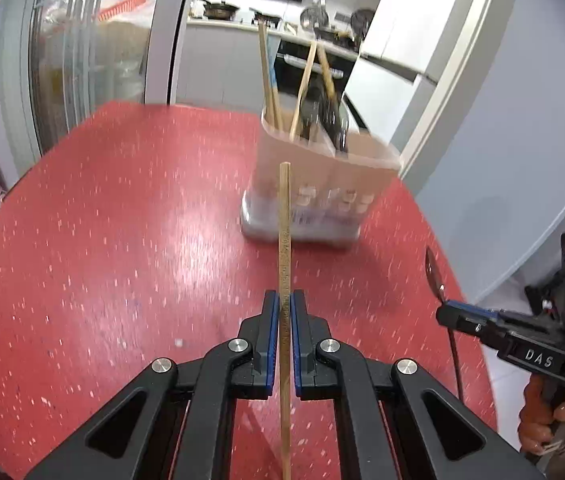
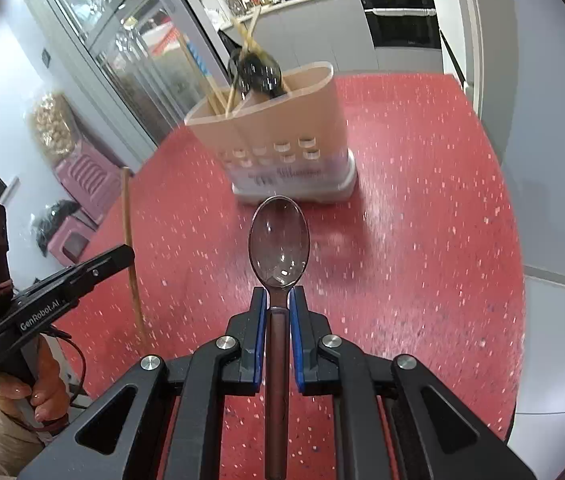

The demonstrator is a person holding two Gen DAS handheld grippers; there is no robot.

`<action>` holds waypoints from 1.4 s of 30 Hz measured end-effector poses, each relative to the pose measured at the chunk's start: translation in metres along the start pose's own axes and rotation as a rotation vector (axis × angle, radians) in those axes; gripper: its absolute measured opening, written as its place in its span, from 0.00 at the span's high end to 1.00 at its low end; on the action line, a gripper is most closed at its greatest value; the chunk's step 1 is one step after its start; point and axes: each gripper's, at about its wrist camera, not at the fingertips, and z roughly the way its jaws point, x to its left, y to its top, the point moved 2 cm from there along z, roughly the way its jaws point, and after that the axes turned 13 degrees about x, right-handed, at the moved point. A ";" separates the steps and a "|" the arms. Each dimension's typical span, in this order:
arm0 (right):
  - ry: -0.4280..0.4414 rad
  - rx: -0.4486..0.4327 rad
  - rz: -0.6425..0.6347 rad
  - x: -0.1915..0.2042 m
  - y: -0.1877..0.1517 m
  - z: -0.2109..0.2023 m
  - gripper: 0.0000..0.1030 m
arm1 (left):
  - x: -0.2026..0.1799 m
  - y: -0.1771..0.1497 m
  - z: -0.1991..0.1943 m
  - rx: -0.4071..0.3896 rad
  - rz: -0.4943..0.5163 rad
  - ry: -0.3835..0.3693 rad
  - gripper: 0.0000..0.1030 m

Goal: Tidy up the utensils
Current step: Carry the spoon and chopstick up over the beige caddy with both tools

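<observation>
1. A beige holder (image 1: 322,184) stands on the red table (image 1: 122,240), far side, ahead of both tongs. It already has chopsticks (image 1: 268,80) in one compartment and dark spoons (image 2: 256,74) in the next; a third compartment shows nothing. Nothing else lies on the table between the tongs and the holder.
2. The left tongs (image 1: 284,304) are closed on a single wooden chopstick (image 1: 284,216), which runs straight forward between the pads, its tip near the holder's front wall, clear of the table.
3. The right tongs (image 2: 278,300) are closed on a spoon (image 2: 278,240) at its neck, bowl forward and facing up, just short of the holder's base.
4. The two tongs are well apart, side by side.
5. The table edge curves close on the right; a kitchen counter (image 1: 242,24) lies beyond.
</observation>
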 end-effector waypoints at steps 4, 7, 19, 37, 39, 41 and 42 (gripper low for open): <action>0.007 -0.033 0.004 -0.001 0.016 -0.013 0.88 | -0.004 0.021 -0.021 -0.066 0.007 -0.013 0.69; 0.009 -0.058 0.001 0.001 0.028 -0.022 0.88 | -0.007 0.035 -0.035 -0.107 0.014 -0.021 0.69; -0.001 -0.154 -0.056 0.016 0.081 -0.059 0.88 | -0.019 0.090 -0.079 -0.220 0.041 -0.036 0.69; -0.014 -0.218 -0.081 0.022 0.146 -0.060 0.88 | -0.021 0.138 -0.080 -0.242 0.039 -0.005 0.69; -0.006 -0.210 -0.073 0.020 0.145 -0.056 0.88 | -0.012 0.131 -0.069 -0.215 0.007 0.032 0.69; 0.006 -0.199 -0.071 0.021 0.140 -0.051 0.88 | 0.005 0.116 -0.049 -0.161 -0.044 0.092 0.69; 0.007 -0.195 -0.074 0.020 0.138 -0.050 0.88 | 0.014 0.108 -0.037 -0.123 -0.083 0.110 0.69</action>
